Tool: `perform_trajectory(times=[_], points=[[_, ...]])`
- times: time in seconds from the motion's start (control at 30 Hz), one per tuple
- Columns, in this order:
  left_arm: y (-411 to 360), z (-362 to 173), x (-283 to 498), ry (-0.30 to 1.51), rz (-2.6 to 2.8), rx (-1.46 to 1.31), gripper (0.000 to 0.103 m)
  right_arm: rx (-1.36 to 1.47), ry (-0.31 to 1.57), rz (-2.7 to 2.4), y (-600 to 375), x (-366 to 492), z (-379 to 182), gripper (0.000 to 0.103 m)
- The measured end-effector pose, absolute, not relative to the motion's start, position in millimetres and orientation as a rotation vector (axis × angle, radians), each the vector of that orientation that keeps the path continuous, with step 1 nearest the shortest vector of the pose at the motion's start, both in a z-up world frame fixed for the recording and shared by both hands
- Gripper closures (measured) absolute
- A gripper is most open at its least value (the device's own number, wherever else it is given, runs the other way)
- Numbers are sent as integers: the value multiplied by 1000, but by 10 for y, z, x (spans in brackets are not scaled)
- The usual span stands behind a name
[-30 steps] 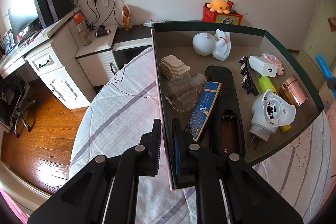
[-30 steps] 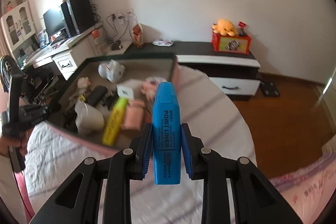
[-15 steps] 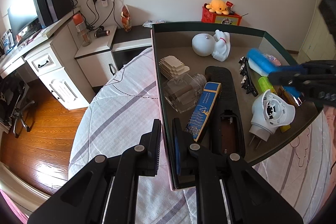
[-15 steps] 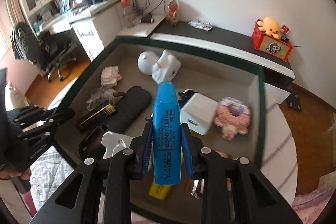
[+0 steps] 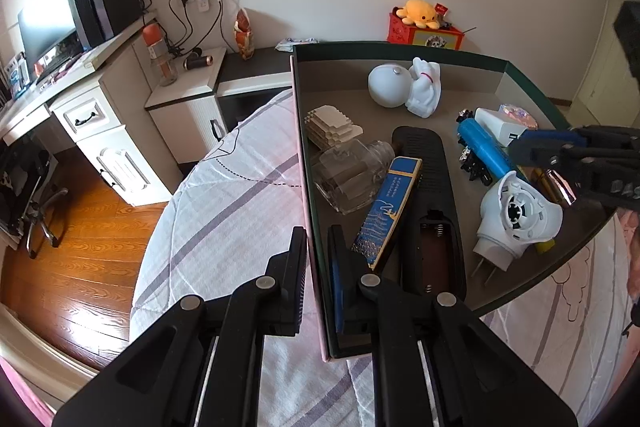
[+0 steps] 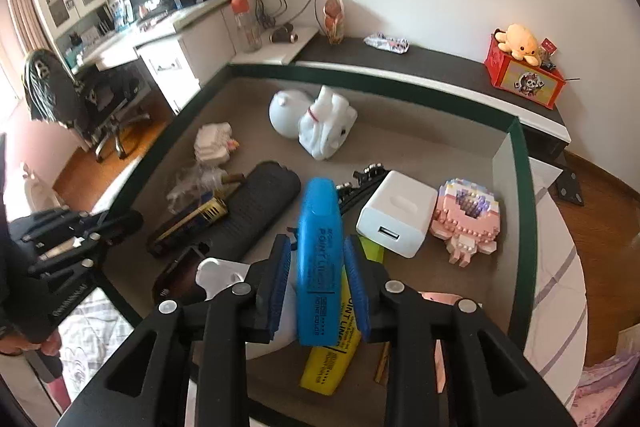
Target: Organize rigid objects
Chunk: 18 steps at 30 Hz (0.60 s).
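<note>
**Blue highlighter between parting jaws over the box**

At the bottom of the right wrist view, the right gripper (image 6: 316, 281) has its jaws opening, and gaps show on both sides of the blue highlighter (image 6: 319, 259) that stands tilted between them, so the pads no longer press on it. Just under it, lower centre, a yellow highlighter (image 6: 334, 347) lies on the floor of the green-rimmed box (image 6: 520, 195). Slightly farther, right of centre, a white charger (image 6: 396, 213) sits beside a pink block figure (image 6: 466, 223); left of centre lies a black remote (image 6: 256, 205). Toward the far wall of the box, a white cat figure (image 6: 326, 125) rests against a pale round lamp (image 6: 286, 113).

In the left wrist view, bottom centre, the left gripper (image 5: 318, 259) is clamped on the box's near side wall (image 5: 310, 195), one finger inside and one outside. At centre right, the blue highlighter (image 5: 482, 147) points at the right gripper's dark fingers (image 5: 560, 147).
</note>
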<state>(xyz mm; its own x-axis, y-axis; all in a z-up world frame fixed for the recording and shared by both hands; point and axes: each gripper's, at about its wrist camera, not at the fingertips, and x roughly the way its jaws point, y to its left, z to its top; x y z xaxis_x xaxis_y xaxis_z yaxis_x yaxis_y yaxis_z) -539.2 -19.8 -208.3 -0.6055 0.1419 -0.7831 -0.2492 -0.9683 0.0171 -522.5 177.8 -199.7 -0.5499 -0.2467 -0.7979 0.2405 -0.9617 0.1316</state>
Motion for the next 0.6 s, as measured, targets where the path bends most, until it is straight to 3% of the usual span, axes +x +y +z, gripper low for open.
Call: perform_trajectory(times=[0.03, 0.1, 0.2, 0.27, 0.3, 0.37, 0.4, 0.43, 0.47, 0.53, 0.6], points=[[-189, -2073, -5387, 184, 2631, -1266, 93, 1305, -10, -2559, 1784, -5196, -1965, 54], [-179, -2055, -5358, 199, 2638, -1264, 92, 1280, -4, -2583, 1782, -5129, -1901, 41], [-190, -2002, -5308, 197, 2650, -1259, 92, 1255, -8, -2612, 1805, -4983, -1801, 36], [-197, -1941, -5263, 189, 2662, -1242, 92, 1226, 4, -2640, 1810, -4853, -1738, 17], [-190, -1896, -5230, 187, 2664, -1227, 92, 1218, 17, -2657, 1810, -4809, -1712, 13], [-178, -1819, -5173, 184, 2676, -1211, 87, 1188, 29, -2693, 1841, -4690, -1647, 12], [-164, -1764, -5128, 183, 2686, -1191, 79, 1185, 30, -2708, 1857, -4628, -1623, 5], [-155, -1723, -5088, 179, 2689, -1173, 65, 1178, 38, -2729, 1871, -4568, -1599, 0], [-136, -1657, -5026, 172, 2694, -1147, 55, 1157, 45, -2749, 1888, -4499, -1573, 0], [-119, -1558, -4912, 161, 2710, -1089, 19, 1144, 51, -2772, 1912, -4395, -1546, 0], [-90, -1451, -4769, 159, 2741, -1038, 7, 1134, 51, -2786, 1946, -4282, -1537, 0]])
